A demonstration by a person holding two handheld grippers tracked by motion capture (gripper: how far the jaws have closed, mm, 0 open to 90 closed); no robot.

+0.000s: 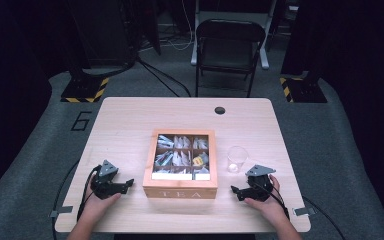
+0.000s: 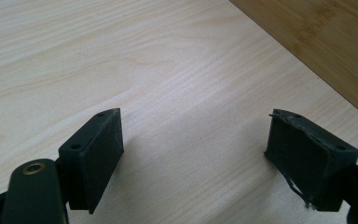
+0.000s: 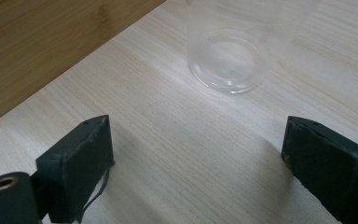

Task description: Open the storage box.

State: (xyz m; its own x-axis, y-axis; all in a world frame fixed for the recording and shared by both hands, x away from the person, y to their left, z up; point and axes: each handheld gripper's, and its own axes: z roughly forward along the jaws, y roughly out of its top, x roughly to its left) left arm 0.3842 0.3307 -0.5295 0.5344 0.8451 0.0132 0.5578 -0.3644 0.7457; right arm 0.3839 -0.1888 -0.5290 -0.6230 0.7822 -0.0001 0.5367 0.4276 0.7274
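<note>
A wooden tea box (image 1: 180, 186) marked TEA stands at the table's middle, its compartments holding several tea bags (image 1: 176, 156). To its right stands a clear plastic cup (image 1: 237, 159), upright and empty. My left gripper (image 1: 128, 184) rests on the table left of the box, held by a hand, jaws open and pointing at the box side (image 2: 321, 42). My right gripper (image 1: 235, 191) lies right of the box, just in front of the cup (image 3: 228, 60), open too. Nothing sits between either pair of pads (image 2: 98, 154) (image 3: 79, 163).
The light wooden table (image 1: 130, 120) has a dark round hole (image 1: 220, 110) near its far edge. A black folding chair (image 1: 227, 50) stands beyond the table. Cables trail from both grippers over the near edge.
</note>
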